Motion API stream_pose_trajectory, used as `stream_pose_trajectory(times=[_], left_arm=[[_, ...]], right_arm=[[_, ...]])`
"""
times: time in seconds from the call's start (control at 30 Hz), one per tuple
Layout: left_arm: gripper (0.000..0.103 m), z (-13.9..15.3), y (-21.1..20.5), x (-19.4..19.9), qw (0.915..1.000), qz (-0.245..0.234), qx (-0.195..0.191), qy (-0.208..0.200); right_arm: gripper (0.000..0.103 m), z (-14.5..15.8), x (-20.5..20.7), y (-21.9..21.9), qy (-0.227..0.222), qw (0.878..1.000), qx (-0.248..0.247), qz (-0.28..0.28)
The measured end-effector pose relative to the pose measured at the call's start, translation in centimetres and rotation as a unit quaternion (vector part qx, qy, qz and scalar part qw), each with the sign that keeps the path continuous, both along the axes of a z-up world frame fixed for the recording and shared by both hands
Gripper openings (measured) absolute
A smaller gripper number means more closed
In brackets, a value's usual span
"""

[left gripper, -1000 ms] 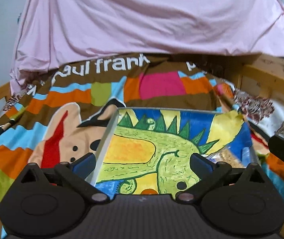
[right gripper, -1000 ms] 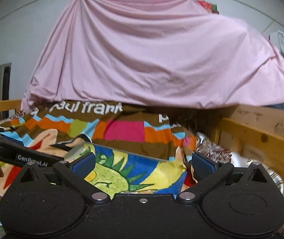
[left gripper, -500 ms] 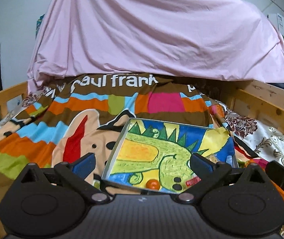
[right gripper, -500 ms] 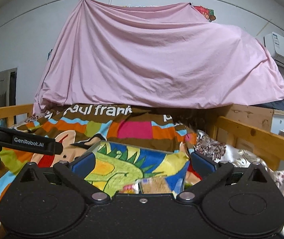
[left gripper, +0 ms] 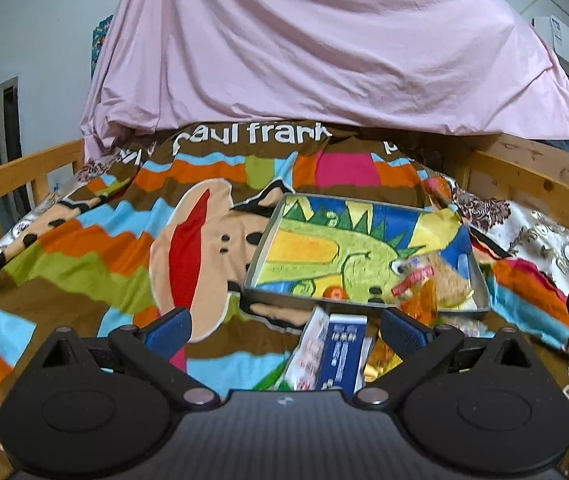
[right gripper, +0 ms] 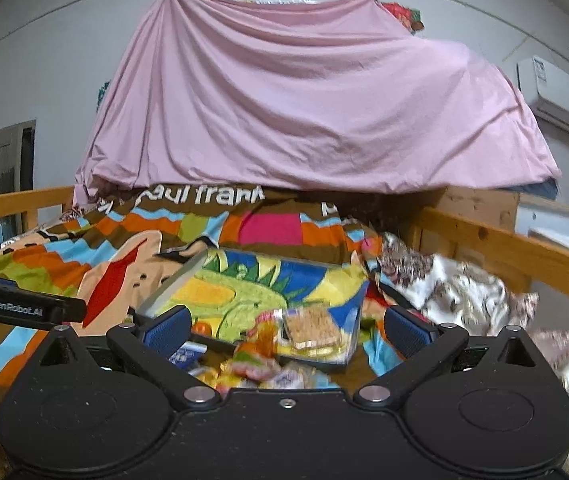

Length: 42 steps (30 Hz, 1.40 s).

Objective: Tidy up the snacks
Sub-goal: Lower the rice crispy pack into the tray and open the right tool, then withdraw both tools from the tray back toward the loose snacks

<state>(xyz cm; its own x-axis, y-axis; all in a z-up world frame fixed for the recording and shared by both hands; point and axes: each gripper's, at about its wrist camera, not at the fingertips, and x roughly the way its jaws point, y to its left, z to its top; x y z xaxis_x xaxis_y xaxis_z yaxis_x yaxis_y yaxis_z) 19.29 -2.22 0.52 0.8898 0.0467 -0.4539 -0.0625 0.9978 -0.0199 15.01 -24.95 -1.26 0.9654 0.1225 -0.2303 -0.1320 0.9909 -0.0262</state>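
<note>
Lying on the striped quilt (left gripper: pixel 84 248): rectangular dinosaur-print tray (left gripper: pixel 324 248), crinkly snack packets (left gripper: pixel 332 356) newly revealed before it; left gripper (left gripper: pixel 284 326) and right gripper (right gripper: pixel 284 326) held wide, empty.

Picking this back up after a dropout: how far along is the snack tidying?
Partly done. A few snacks, including a clear cracker pack, already sit at the right end of the dinosaur tray. Nothing is in hand: the left gripper and right gripper are both open and empty. Left to do: the blue-and-white packet and the loose wrapped sweets lying on the blanket in front of the tray.
</note>
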Motion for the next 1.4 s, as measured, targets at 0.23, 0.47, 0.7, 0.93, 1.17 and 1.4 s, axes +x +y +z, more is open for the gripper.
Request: stream_pose_trajectory(times=[0.23, 0.47, 0.7, 0.93, 1.17, 1.4], left_arm=[[0.102, -1.7, 0.9, -3.0, 1.0, -0.003, -0.003, 0.003], [0.102, -2.8, 1.5, -4.8, 0.9999, -0.006, 0.0, 0.012], [0.102, -3.6, 1.7, -5.2, 0.9985, 0.014, 0.03, 0.044], [0.102, -4.1, 2.0, -5.4, 0.9982, 0.012, 0.036, 0.047], [0.102, -5.1, 2.5, -4.9, 0.9976, 0.011, 0.03, 0.061], [0.102, -6.2, 2.7, -4.3, 0.9966, 0.013, 0.027, 0.077]], right_arm=[[0.102, -1.3, -2.5, 0.6, 0.02, 1.0, -0.005, -0.005], [0.102, -2.2, -2.9, 1.7, 0.036, 0.999, -0.021, 0.003], [0.102, -3.8, -2.0, 2.3, 0.087, 0.996, -0.009, -0.001], [0.102, -4.9, -1.1, 2.8, 0.114, 0.993, -0.024, -0.004], [0.102, -5.6, -0.4, 3.5, 0.133, 0.99, -0.037, 0.009], [0.102, -6.2, 0.3, 4.2, 0.149, 0.988, -0.044, 0.024]])
